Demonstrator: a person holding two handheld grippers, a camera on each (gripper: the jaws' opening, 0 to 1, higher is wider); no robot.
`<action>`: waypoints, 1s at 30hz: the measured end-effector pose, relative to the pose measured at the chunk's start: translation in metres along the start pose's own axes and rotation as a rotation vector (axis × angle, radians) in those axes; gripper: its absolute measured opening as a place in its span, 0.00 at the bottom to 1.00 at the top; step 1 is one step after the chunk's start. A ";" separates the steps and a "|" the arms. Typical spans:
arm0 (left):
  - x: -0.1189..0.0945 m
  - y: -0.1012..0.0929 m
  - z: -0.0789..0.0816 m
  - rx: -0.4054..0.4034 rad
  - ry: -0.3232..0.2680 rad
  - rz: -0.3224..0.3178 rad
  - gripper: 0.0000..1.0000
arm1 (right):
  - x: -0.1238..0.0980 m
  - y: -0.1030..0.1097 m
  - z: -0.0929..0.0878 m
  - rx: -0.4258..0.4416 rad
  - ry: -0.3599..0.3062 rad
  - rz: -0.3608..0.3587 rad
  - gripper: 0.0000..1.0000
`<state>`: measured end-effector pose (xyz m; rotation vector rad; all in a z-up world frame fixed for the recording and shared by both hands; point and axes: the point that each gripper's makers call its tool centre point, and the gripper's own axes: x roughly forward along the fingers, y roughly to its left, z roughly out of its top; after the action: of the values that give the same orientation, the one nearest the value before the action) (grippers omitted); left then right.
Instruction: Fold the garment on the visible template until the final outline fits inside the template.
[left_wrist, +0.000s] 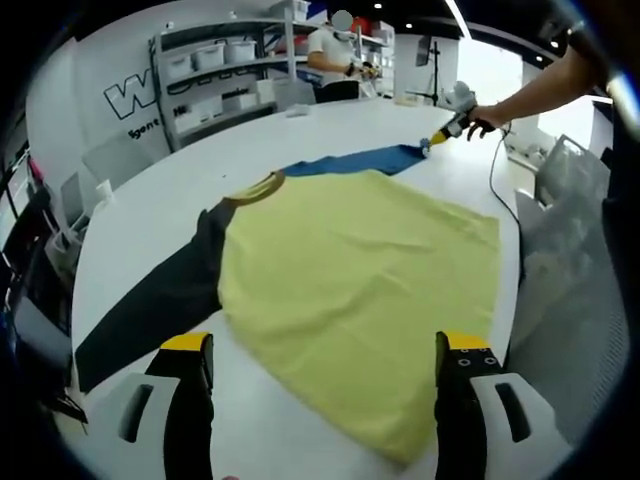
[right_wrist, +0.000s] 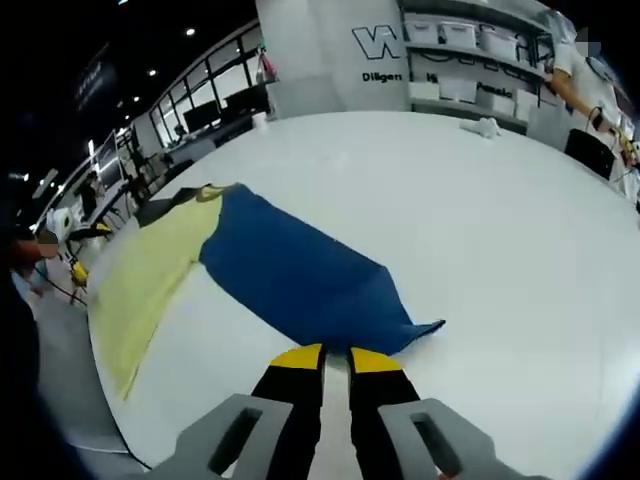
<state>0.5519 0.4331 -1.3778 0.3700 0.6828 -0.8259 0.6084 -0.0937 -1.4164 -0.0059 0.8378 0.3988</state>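
Observation:
A long-sleeved garment lies spread flat on the white table (left_wrist: 150, 200). Its body is yellow (left_wrist: 360, 280), one sleeve is black (left_wrist: 160, 300) and the other is blue (left_wrist: 350, 160) (right_wrist: 300, 280), with a tan collar (left_wrist: 262, 187). My left gripper (left_wrist: 325, 350) hovers open over the near hem of the yellow body, its jaws wide apart. My right gripper (right_wrist: 336, 358) (left_wrist: 445, 130), held by a person's hand (left_wrist: 485, 118), has its jaws together at the end of the blue sleeve, whose cuff edge lies right at the tips.
Shelves with white bins (left_wrist: 220, 70) stand behind the table, and a person (left_wrist: 335, 60) is beside them. A cable (left_wrist: 497, 185) trails over the right table edge near a grey chair (left_wrist: 565, 170). A small white object (right_wrist: 485, 126) lies on the far table.

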 end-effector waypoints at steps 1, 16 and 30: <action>0.000 0.000 0.000 0.000 0.001 0.000 0.93 | 0.000 -0.002 -0.003 -0.008 0.008 -0.012 0.05; 0.001 0.000 0.001 0.002 0.001 0.000 0.93 | -0.004 -0.033 -0.013 -0.046 0.086 -0.154 0.00; -0.001 0.000 -0.002 0.002 0.009 0.004 0.93 | 0.013 -0.040 -0.017 -0.093 0.149 -0.196 0.00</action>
<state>0.5511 0.4347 -1.3783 0.3770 0.6894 -0.8219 0.6182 -0.1294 -1.4435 -0.2044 0.9555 0.2540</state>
